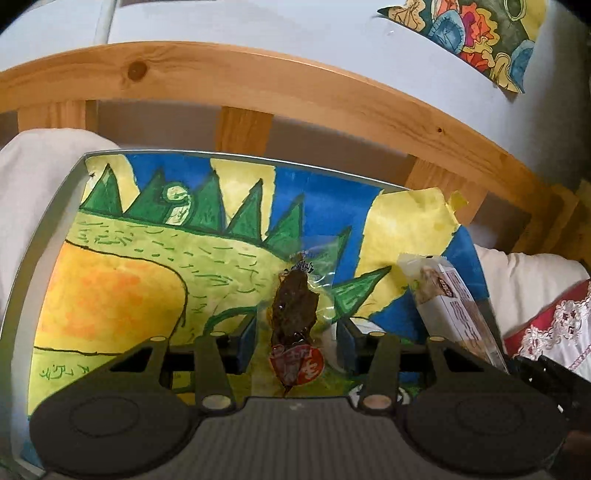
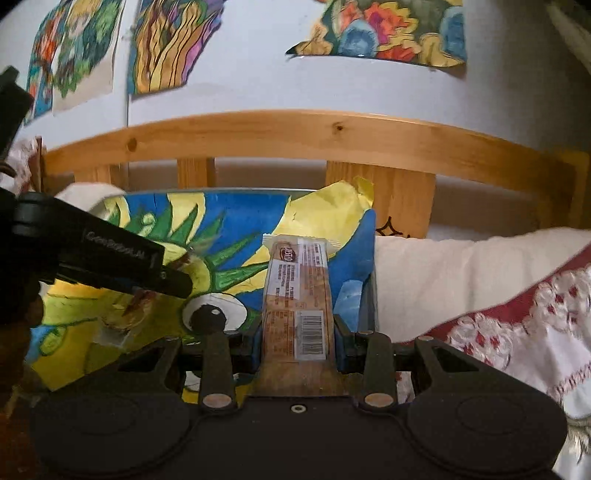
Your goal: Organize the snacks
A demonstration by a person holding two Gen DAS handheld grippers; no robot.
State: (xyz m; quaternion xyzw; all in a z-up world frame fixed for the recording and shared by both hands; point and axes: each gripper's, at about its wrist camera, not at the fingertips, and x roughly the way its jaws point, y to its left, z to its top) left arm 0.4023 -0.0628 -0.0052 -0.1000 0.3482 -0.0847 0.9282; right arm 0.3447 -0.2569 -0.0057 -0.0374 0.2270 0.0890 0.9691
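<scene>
A clear packet with a dark brown snack and a red label point(image 1: 294, 314) sticks out forward from my left gripper point(image 1: 295, 339), which is shut on it. It hangs over a grey-rimmed tray point(image 1: 55, 221) lined with a bright dinosaur painting. My right gripper point(image 2: 297, 339) is shut on a long wrapped snack bar with a barcode point(image 2: 295, 291), held over the tray's right side near the rim point(image 2: 371, 295). In the left wrist view that bar point(image 1: 450, 306) shows at the right. The right wrist view has the left gripper point(image 2: 173, 286) coming in from the left above the painting.
A wooden bed rail point(image 1: 258, 81) runs behind the tray, with a white wall and coloured paintings point(image 2: 388, 33) above it. White bedding point(image 2: 461, 266) and a red and white embroidered cloth point(image 2: 517, 325) lie to the right of the tray.
</scene>
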